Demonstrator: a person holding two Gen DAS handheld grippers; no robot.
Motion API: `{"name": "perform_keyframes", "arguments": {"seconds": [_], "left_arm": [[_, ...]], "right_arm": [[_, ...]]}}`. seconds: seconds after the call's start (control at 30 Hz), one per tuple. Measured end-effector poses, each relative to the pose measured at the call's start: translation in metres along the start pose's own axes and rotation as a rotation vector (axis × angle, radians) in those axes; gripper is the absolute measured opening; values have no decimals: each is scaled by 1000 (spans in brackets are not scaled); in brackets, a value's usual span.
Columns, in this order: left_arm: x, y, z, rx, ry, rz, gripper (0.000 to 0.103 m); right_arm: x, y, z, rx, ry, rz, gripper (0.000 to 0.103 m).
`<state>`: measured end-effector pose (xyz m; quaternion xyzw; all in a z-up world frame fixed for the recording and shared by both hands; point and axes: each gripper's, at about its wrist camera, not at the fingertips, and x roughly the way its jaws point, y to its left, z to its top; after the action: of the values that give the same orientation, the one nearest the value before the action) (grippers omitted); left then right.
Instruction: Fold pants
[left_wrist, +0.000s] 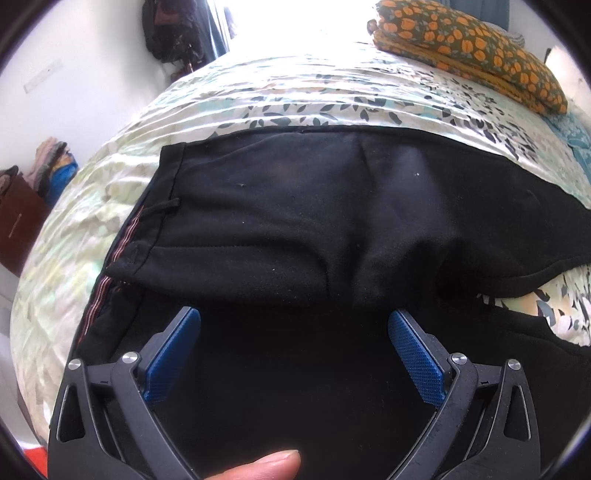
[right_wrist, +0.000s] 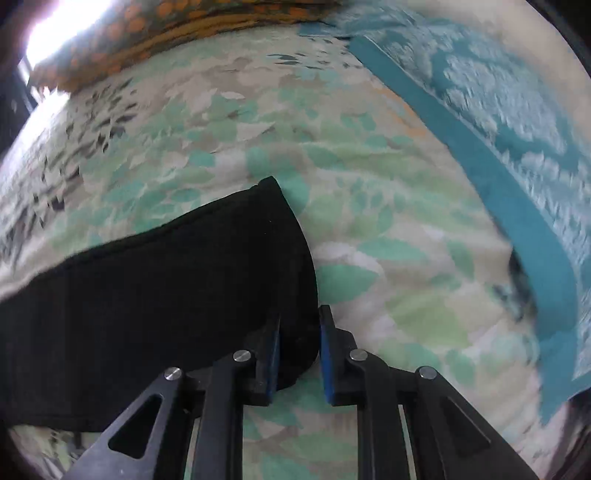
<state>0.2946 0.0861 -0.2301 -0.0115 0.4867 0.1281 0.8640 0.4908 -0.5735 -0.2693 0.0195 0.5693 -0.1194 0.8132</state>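
Black pants (left_wrist: 295, 206) lie on a bed with a leaf-print sheet (left_wrist: 280, 103), waistband to the left with a striped inner lining. My left gripper (left_wrist: 293, 325) is open wide just above the near part of the pants, with blue pads (left_wrist: 413, 350) on either side and nothing between them. In the right wrist view the hem end of a pant leg (right_wrist: 177, 280) lies on the sheet (right_wrist: 388, 258). My right gripper (right_wrist: 299, 332) is nearly closed with its narrow gap around the hem's corner.
A folded orange-flowered cloth (left_wrist: 472, 48) lies at the far right of the bed. A teal patterned cloth (right_wrist: 517, 147) lies right of the pant hem. A brown cabinet (left_wrist: 18, 221) with piled clothes stands left of the bed by the white wall.
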Motion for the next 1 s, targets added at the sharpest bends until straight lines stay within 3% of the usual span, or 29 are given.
{"name": "perform_keyframes", "arguments": {"seconds": [0.07,0.2,0.23,0.27,0.33,0.37,0.43,0.57,0.7,0.8,0.9,1.0], "left_arm": [[1,-2,0,3,6,-6,102],[-1,-6,-3,22,8,3,102],[-1,-7,-4,29,9,8,102],[-1,-7,-5,35,12,9,102],[-4,-8,-8,43,24,11,102],[-6,-9,-9,49,29,13,102],[-13,-14,-15,66,42,15,102],[-40,-36,-42,159,60,-33,102],[-71,-59,-77,241,88,-69,102],[-89,-70,-108,273,119,-115,102],[-102,-77,-131,312,114,-85,102],[-117,-76,-139,289,83,-80,102]], "right_arm": [[0,8,4,-106,-44,-138,18],[23,22,6,-139,11,-230,26],[20,24,5,-129,-11,-263,35],[15,22,5,-105,-32,-277,55],[-4,11,-3,-29,-82,-211,81],[-16,8,-9,8,-114,-187,84],[-41,9,-17,69,-166,-170,84],[-106,37,-74,110,-206,36,85],[-177,86,-161,73,-196,272,89],[-219,130,-239,1,-174,381,92],[-244,171,-311,-91,-165,421,92],[-257,202,-369,-145,-166,392,92]]}}
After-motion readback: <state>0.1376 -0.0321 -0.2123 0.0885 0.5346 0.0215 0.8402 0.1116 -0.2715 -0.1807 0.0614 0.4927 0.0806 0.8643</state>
